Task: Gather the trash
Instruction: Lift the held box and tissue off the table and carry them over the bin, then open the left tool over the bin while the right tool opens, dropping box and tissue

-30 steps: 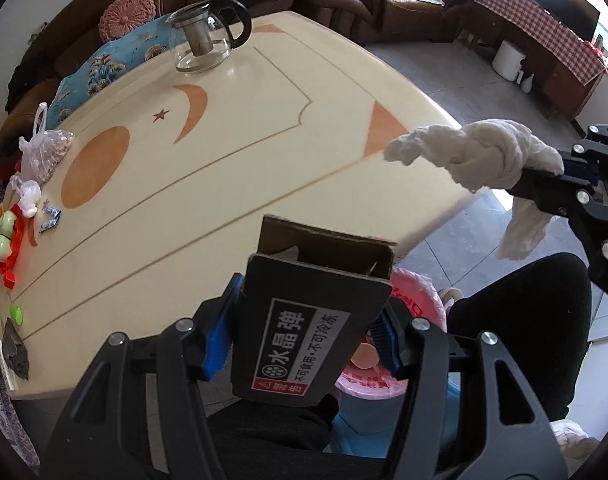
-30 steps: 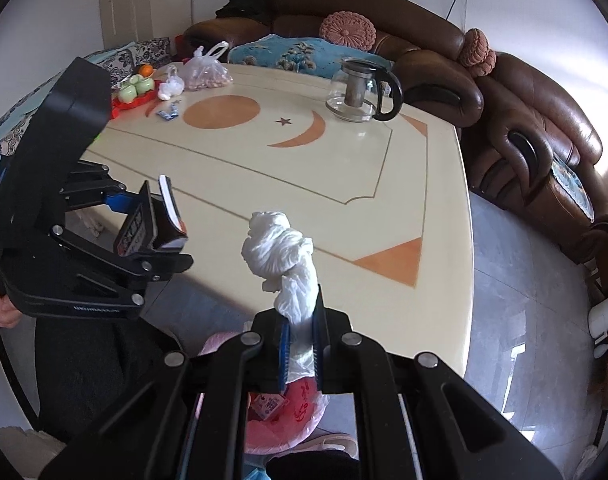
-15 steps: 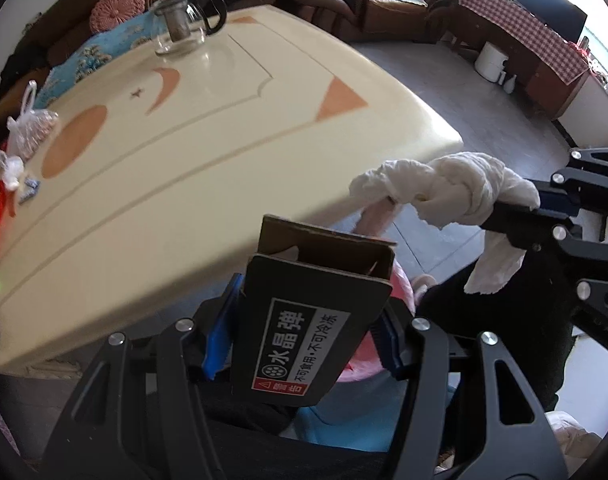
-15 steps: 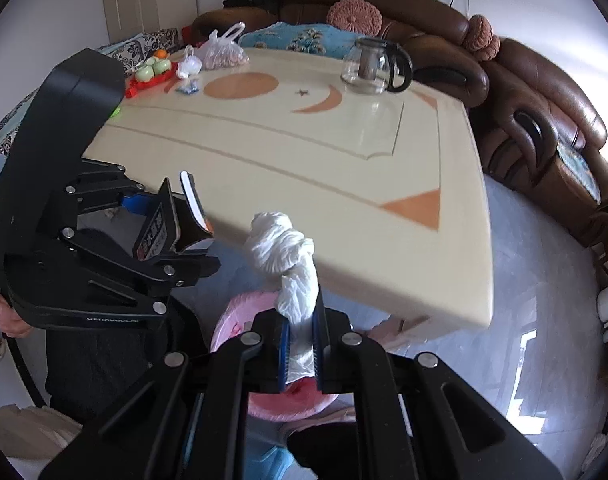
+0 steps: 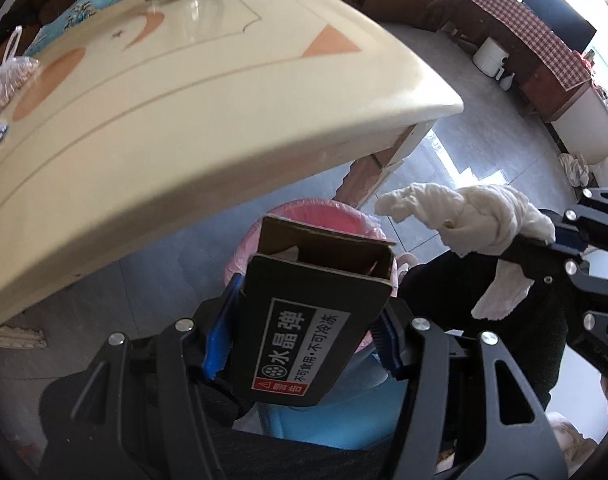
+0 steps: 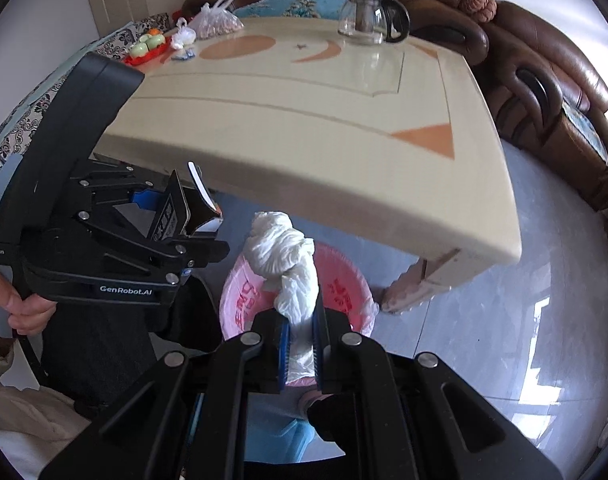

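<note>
Trash hangs over the pink-lined bin point(image 6: 344, 280). Left hand-held gripper point(image 5: 308, 336) clamps a black box point(image 5: 304, 328); right hand-held gripper point(image 6: 302, 344) pinches knotted tissue point(image 6: 284, 252), directly above it.

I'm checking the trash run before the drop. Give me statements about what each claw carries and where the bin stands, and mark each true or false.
1. The left claw grips a dark cardboard box. True.
2. The right claw is empty. False: it is shut on a knotted white tissue wad.
3. The pink-lined bin stands on the table. False: it is on the floor by the table edge.
4. A glass teapot sits on the table. True.
</note>
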A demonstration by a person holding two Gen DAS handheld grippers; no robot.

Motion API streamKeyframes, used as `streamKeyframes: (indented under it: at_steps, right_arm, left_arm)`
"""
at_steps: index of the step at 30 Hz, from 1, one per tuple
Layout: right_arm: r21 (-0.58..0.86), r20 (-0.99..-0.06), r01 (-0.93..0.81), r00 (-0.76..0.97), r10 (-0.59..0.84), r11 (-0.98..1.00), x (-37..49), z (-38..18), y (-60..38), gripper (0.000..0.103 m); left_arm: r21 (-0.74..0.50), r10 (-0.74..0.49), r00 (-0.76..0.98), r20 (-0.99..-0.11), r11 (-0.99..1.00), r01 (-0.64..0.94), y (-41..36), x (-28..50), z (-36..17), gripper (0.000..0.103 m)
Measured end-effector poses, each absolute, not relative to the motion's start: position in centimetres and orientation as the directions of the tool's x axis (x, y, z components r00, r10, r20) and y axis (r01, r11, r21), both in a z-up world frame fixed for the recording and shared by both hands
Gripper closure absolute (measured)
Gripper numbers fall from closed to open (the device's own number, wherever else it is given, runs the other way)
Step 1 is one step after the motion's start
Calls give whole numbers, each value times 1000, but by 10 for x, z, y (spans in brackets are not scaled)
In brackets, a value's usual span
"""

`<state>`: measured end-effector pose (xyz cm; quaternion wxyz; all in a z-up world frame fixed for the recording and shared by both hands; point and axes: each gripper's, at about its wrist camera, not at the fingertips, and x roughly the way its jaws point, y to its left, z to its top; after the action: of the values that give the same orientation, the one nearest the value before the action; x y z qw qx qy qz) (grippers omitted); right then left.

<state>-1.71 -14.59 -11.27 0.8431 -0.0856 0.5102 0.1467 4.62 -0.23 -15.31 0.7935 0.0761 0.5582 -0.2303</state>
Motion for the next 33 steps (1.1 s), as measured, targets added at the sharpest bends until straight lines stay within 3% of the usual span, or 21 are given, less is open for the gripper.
streamKeyframes:
  at_steps: [33]
  right_arm:
    - [87, -985, -166, 135, 110, 982, 39, -339, -170, 93]
  left_arm:
    - [-279, -270, -73, -960, 936, 215, -25, 98, -377, 45]
